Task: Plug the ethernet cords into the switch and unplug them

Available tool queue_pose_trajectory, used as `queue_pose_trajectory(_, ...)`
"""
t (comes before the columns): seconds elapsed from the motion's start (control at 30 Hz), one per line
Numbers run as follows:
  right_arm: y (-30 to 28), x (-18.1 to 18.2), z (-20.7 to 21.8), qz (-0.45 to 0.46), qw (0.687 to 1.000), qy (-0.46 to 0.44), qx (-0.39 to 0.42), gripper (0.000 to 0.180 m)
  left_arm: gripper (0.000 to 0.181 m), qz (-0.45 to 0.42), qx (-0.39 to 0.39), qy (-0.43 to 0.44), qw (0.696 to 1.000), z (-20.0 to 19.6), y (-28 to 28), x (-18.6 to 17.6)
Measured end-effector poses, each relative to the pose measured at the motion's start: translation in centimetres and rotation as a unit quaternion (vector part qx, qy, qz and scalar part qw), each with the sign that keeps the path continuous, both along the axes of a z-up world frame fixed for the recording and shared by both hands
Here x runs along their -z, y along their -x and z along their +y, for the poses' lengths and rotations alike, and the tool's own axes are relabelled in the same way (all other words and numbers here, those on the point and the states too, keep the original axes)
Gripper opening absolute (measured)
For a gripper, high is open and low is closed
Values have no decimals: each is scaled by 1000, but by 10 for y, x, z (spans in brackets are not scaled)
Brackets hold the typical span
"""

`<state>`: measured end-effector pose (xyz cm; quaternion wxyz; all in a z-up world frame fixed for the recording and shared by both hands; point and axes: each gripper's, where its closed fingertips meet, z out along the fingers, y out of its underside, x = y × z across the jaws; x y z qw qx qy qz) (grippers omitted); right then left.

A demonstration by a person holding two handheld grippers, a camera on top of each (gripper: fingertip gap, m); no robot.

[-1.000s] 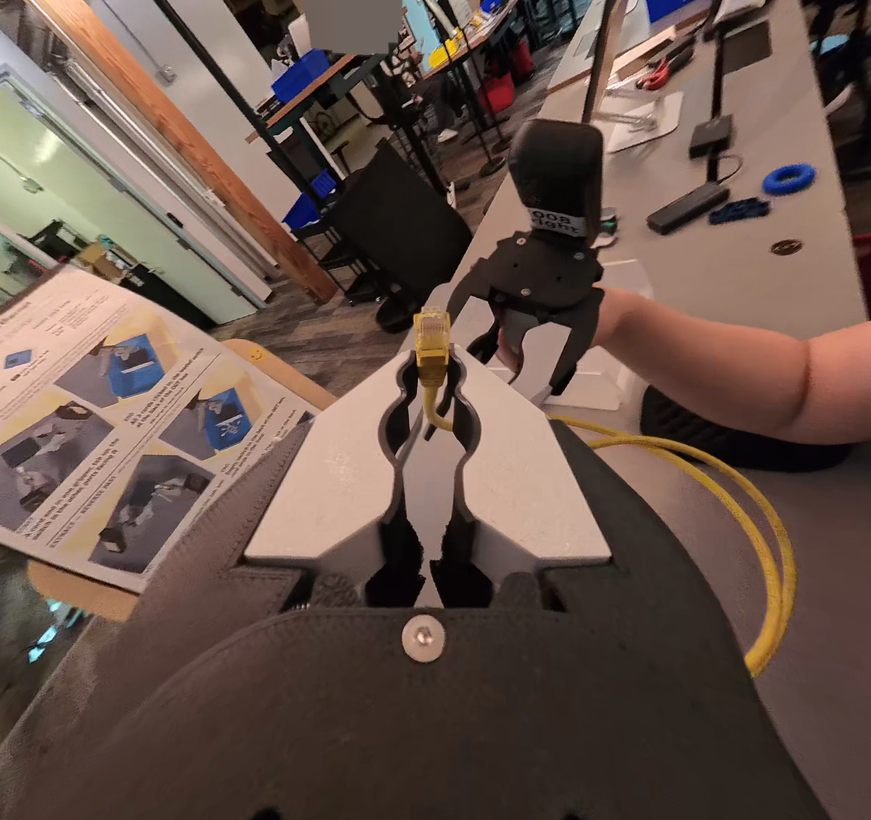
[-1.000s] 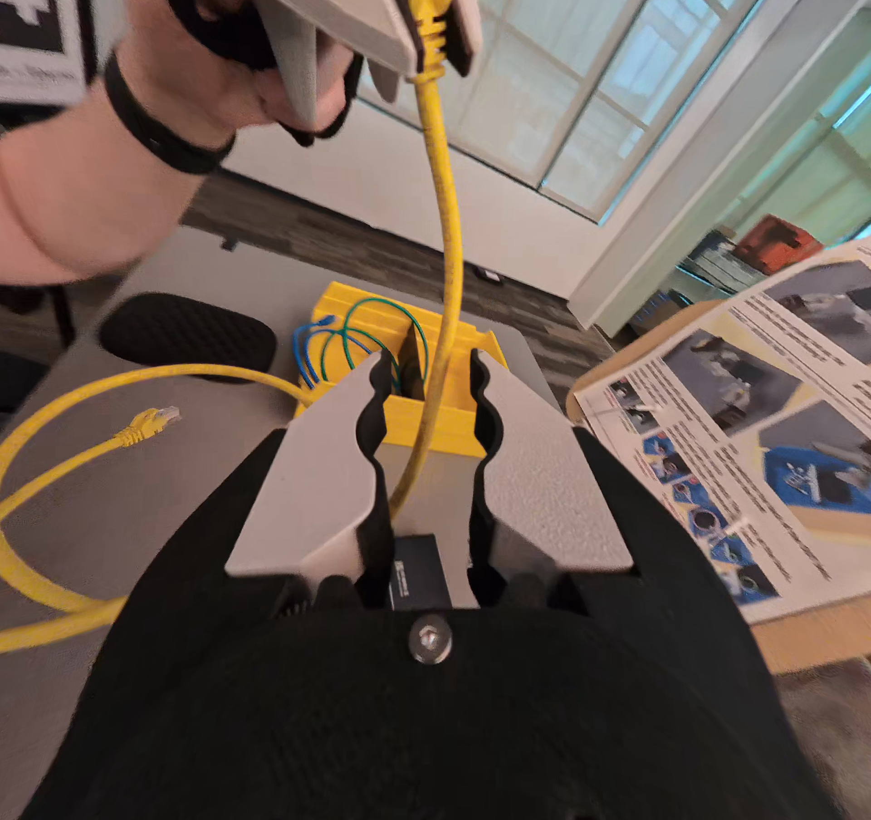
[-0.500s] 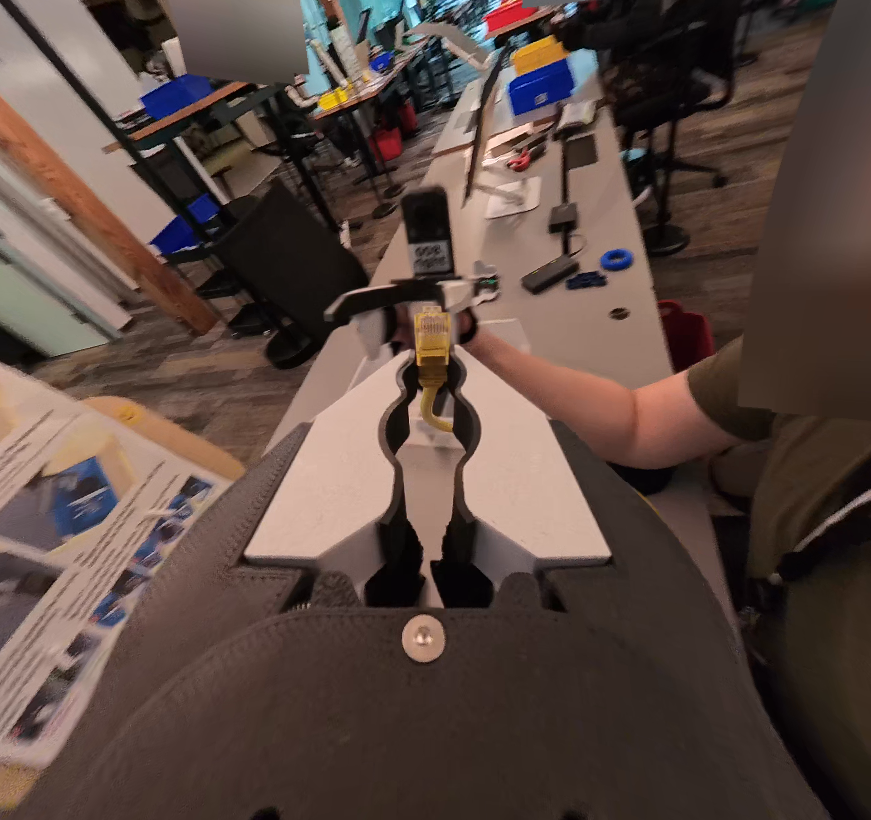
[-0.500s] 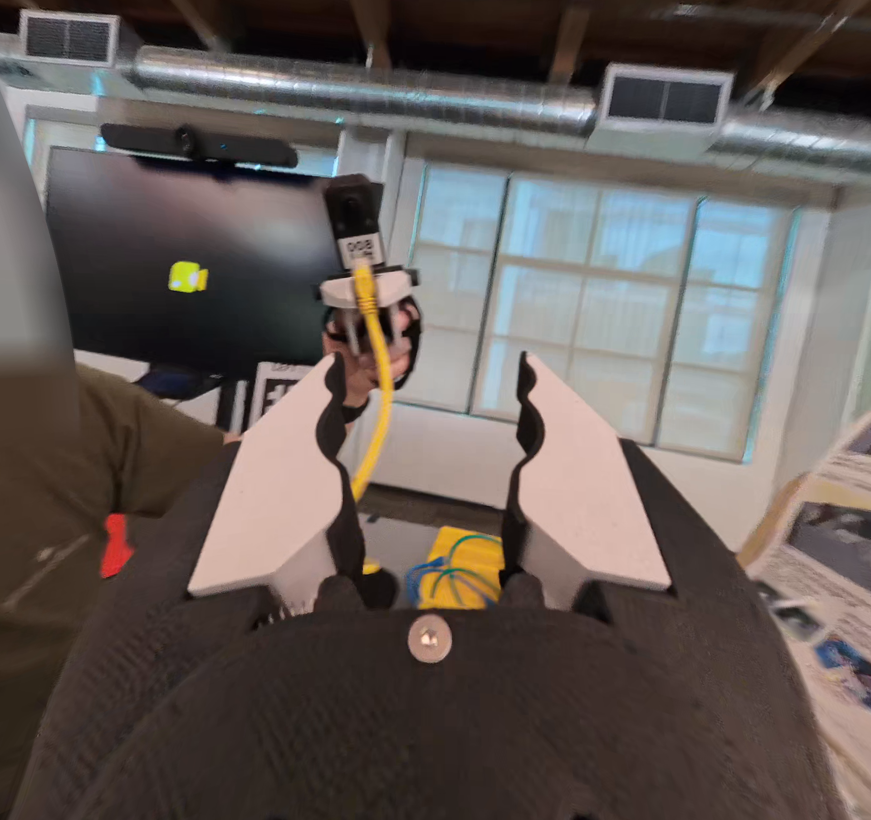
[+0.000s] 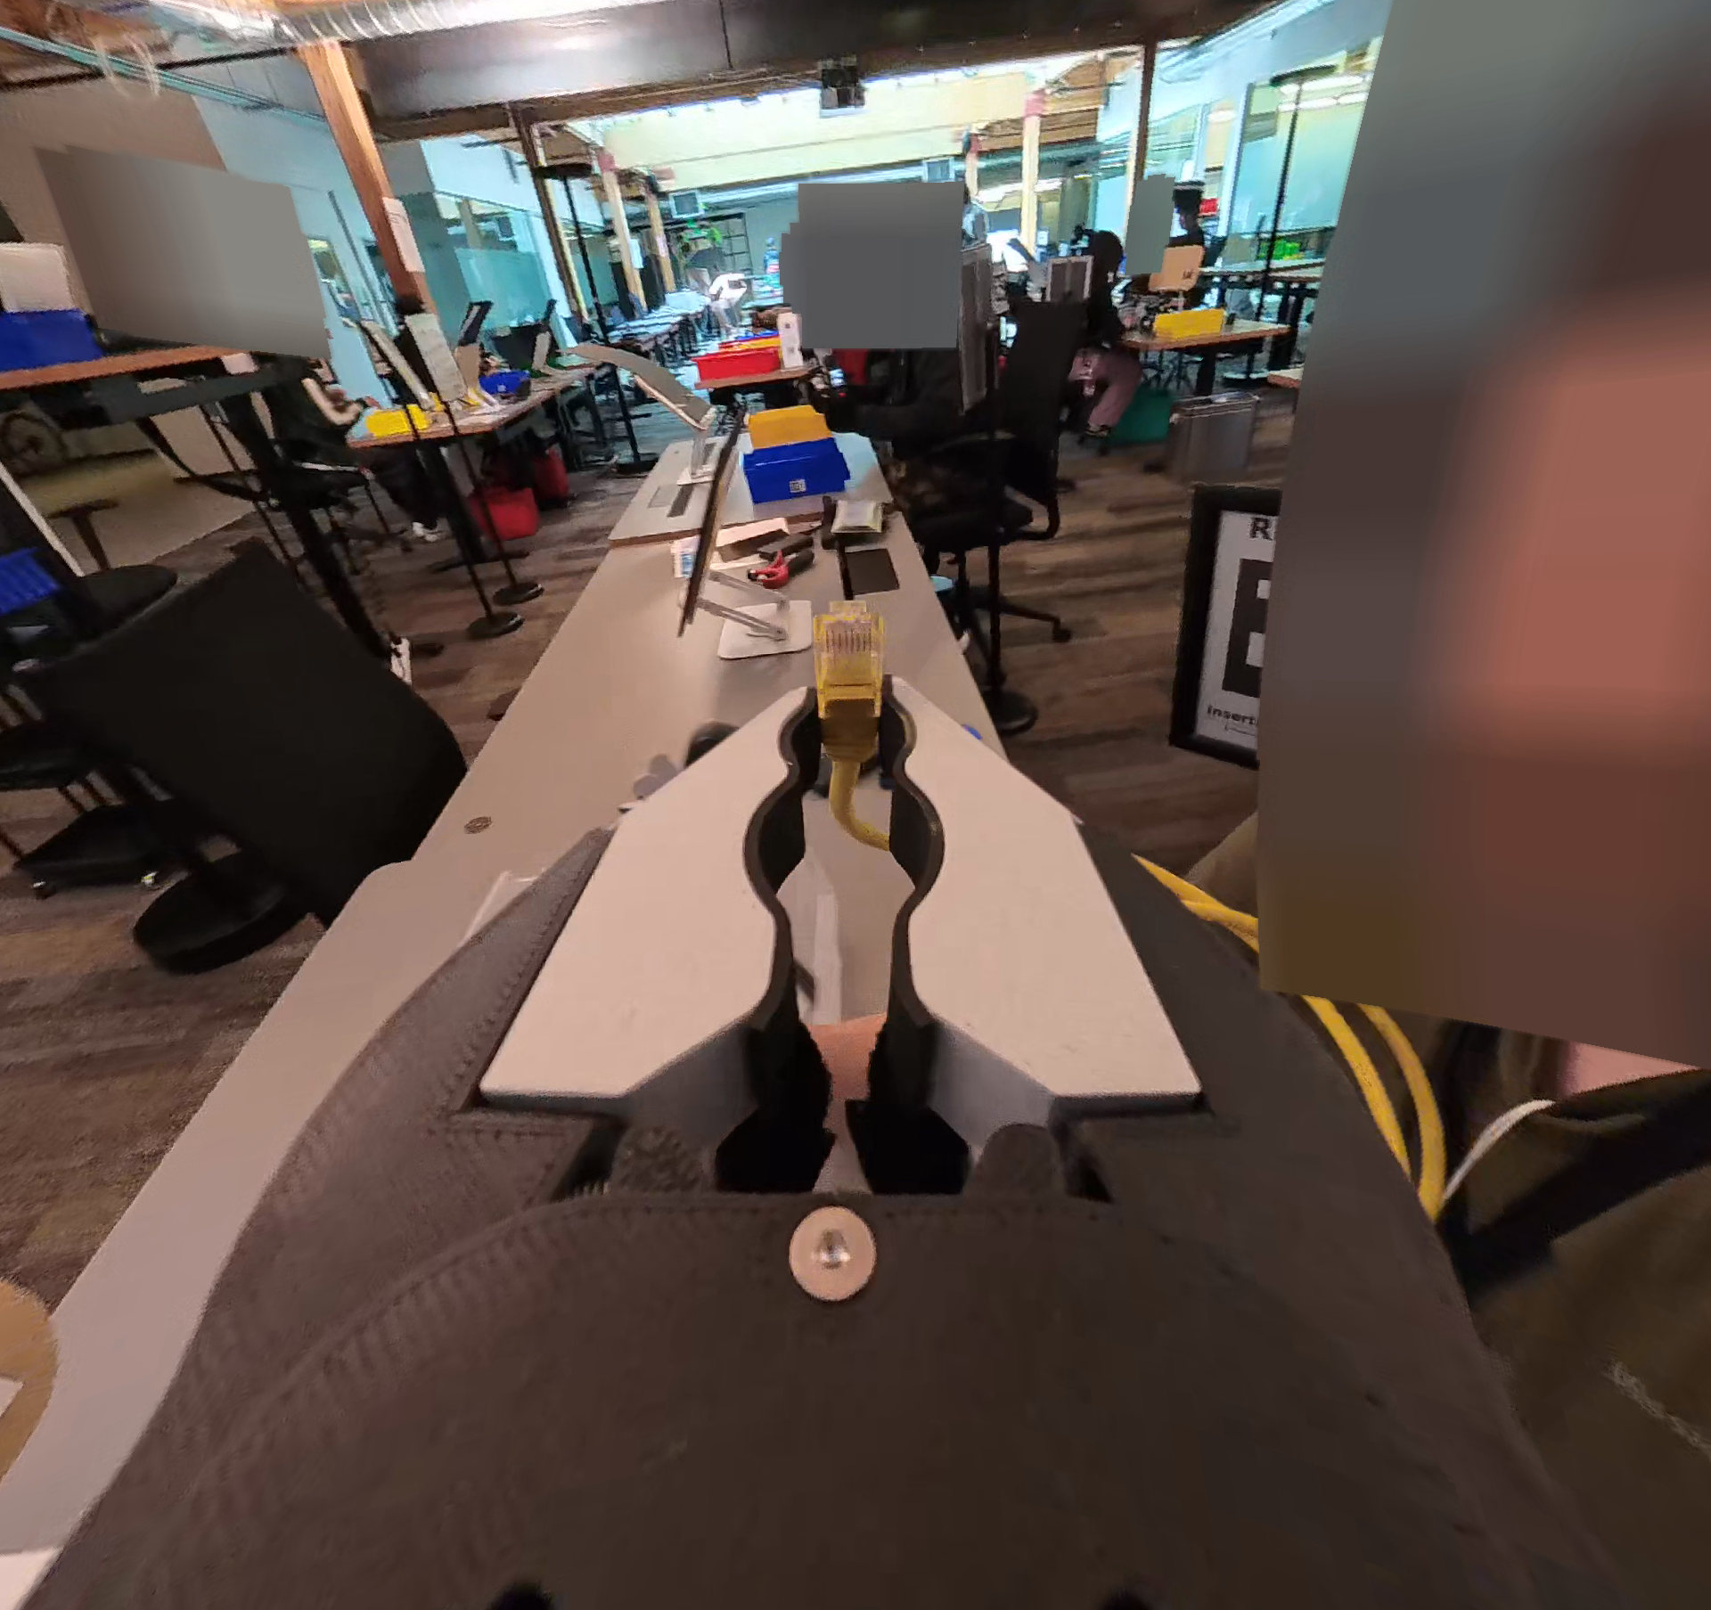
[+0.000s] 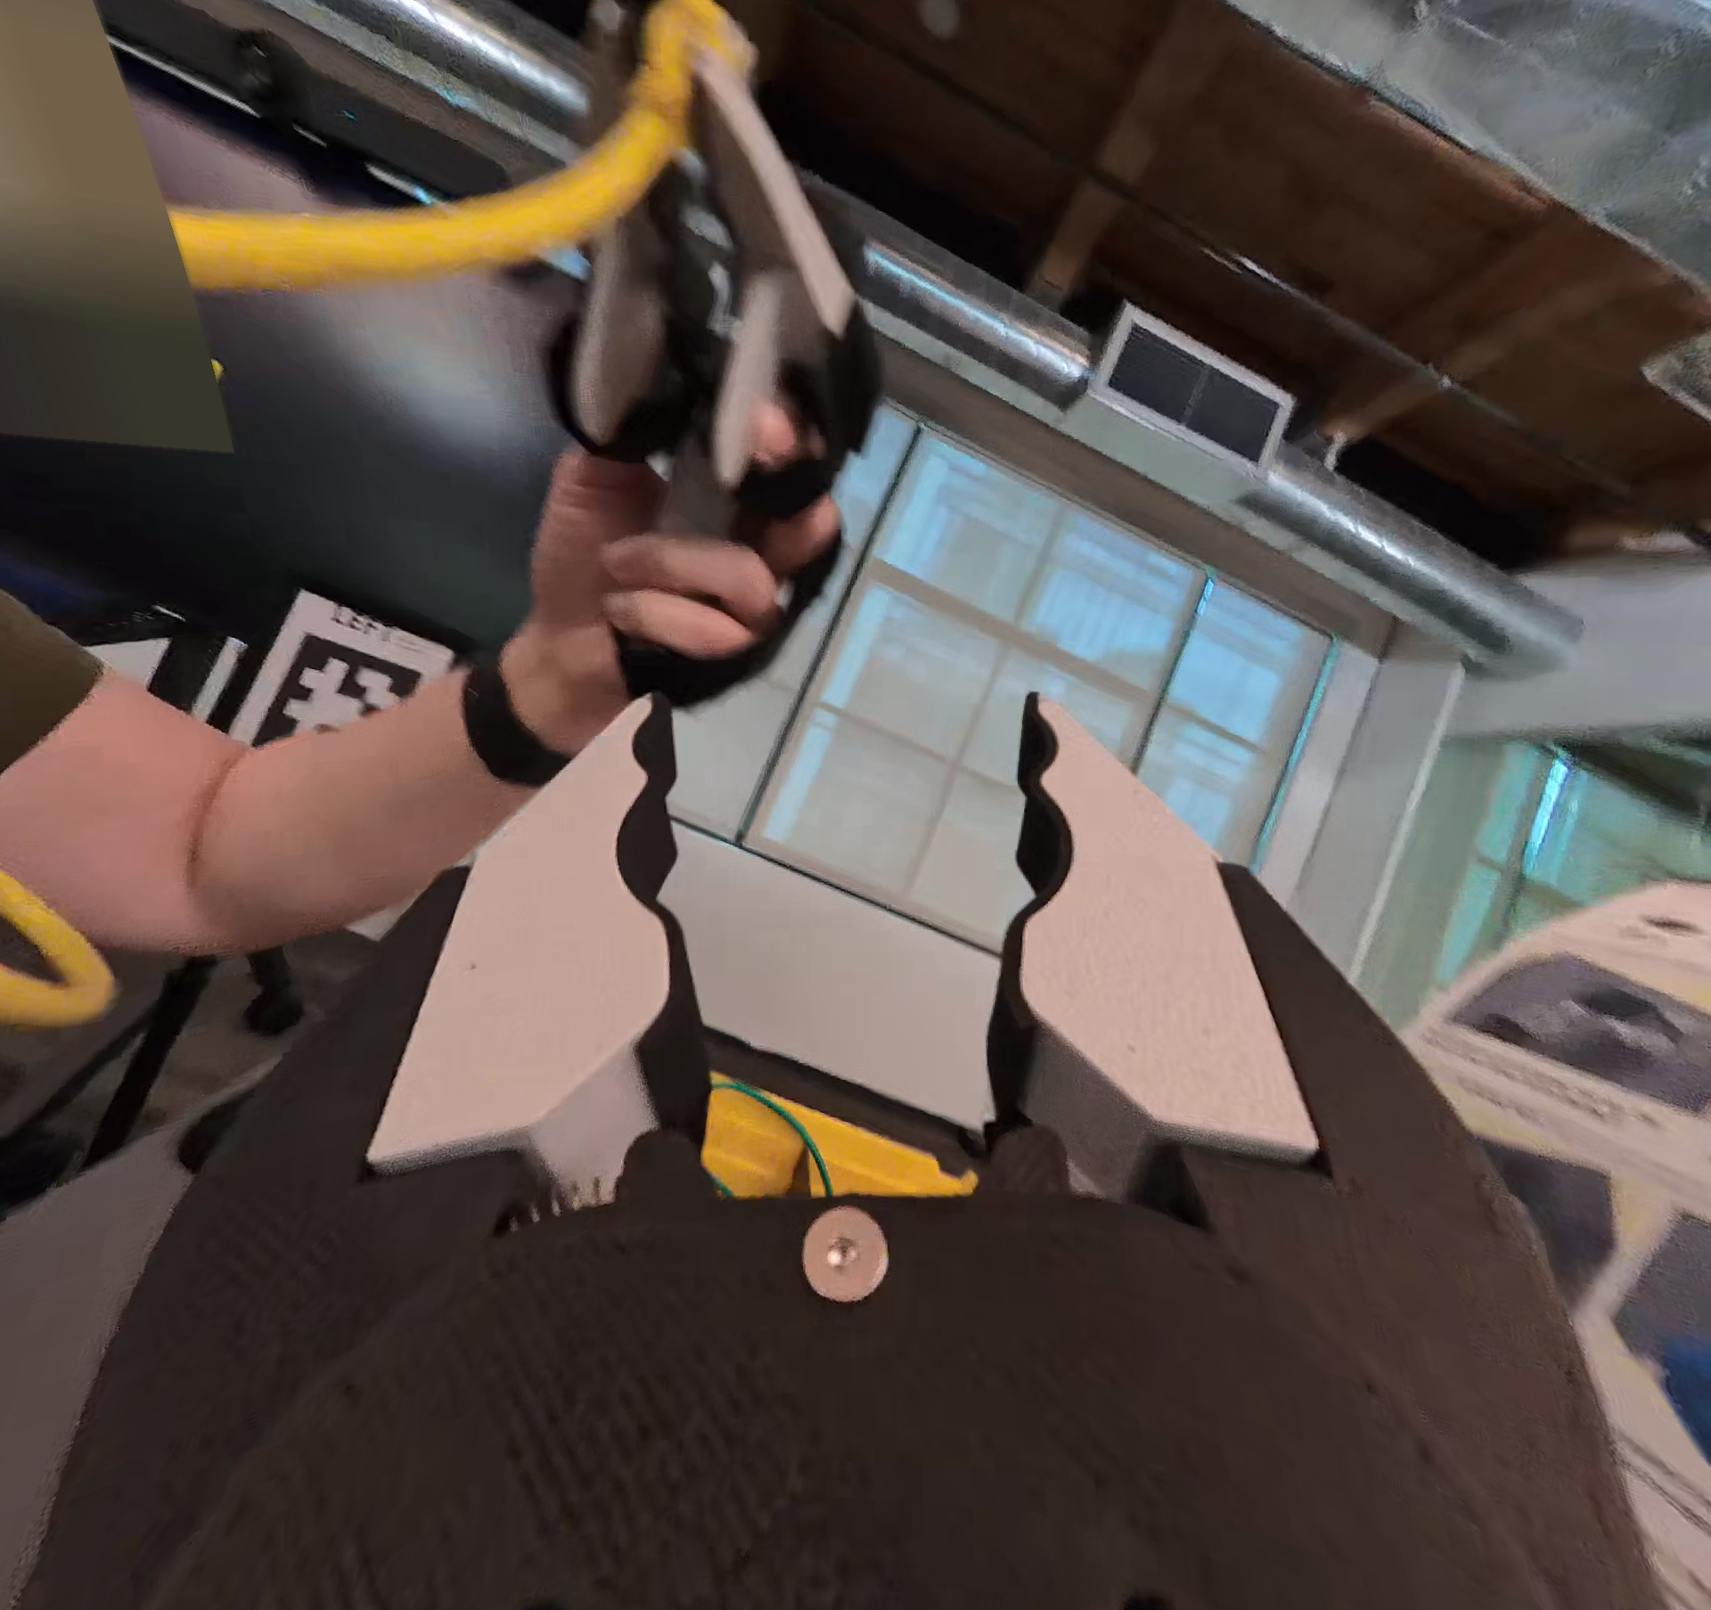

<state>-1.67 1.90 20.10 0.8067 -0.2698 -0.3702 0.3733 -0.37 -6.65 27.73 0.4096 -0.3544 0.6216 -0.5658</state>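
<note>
Left hand-held gripper [image 5: 852, 714] pinching yellow ethernet cord [image 5: 847, 672] behind its plug, raised above the desk [image 5: 593, 732], plug protruding for insertion. Right hand-held gripper [image 6: 844, 737] spread, empty. Switch unseen.

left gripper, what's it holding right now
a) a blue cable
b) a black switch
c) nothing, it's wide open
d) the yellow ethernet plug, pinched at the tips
d: in the left wrist view the left gripper is pinched on the yellow ethernet plug, whose clear end sticks out past the tips.
</note>
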Motion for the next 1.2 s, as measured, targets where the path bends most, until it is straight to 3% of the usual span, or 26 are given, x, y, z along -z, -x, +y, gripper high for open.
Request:
queue_pose_trajectory(0.13,9,-18,-22,59,998,-12,-34,70,10,-17,-27,-1,999,21,-3,10)
queue_pose_trajectory(0.23,5,-30,-33,98,990,22,-104,53,10,-22,-43,-4,999,34,-2,20)
queue_pose_trajectory(0.43,7,-30,-30,87,972,93,-197,40,10,-32,-76,-6,997,56,4,27)
queue_pose_trajectory(0.6,-6,-34,-13,132,983,90,-92,34,10,-27,-87,-11,996,60,7,33)
queue_pose_trajectory(0.73,-5,-32,-19,96,990,71,-81,8,10,-13,-90,-19,996,61,6,42)
queue_pose_trajectory(0.87,-6,-29,-16,60,995,67,-52,5,11,14,-98,-12,995,65,6,50)
queue_pose_trajectory(1.0,-6,-27,-18,23,998,50,-15,5,31,28,-107,-24,994,68,13,51)
queue_pose_trajectory(1.2,-10,-23,-19,-3,998,61,-31,5,28,51,-139,-93,985,70,18,60)
